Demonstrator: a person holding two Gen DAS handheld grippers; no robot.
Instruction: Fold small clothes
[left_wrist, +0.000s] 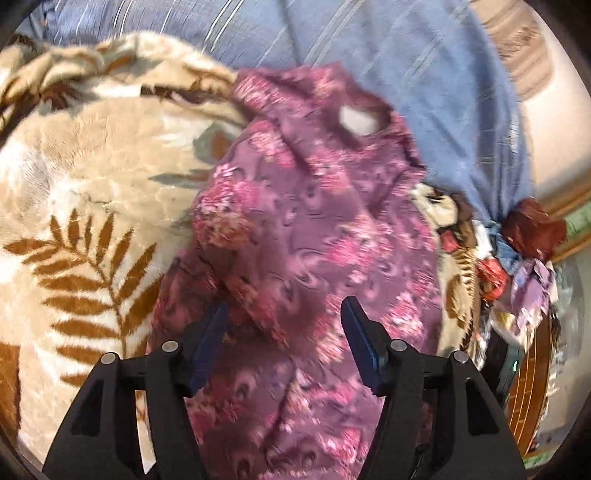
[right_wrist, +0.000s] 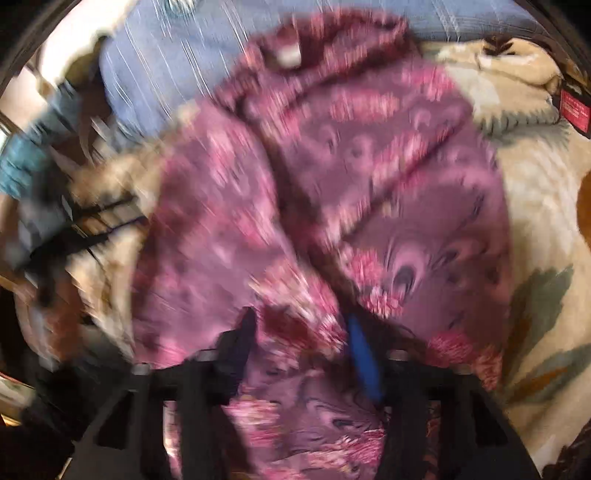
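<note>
A purple and pink floral garment (left_wrist: 306, 229) lies crumpled on a cream blanket with brown leaf prints (left_wrist: 85, 206). My left gripper (left_wrist: 284, 314) is open, its blue-padded fingers spread just above the garment's near part. In the right wrist view the same garment (right_wrist: 351, 184) fills the middle, blurred by motion. My right gripper (right_wrist: 301, 328) is open with the cloth bunched between and under its fingers; whether the fingers touch the cloth is unclear.
A blue striped sheet (left_wrist: 369, 55) lies beyond the garment. A heap of other small clothes (left_wrist: 517, 251) sits at the right edge of the bed in the left wrist view. The cream blanket (right_wrist: 535, 221) spreads to the right in the right wrist view.
</note>
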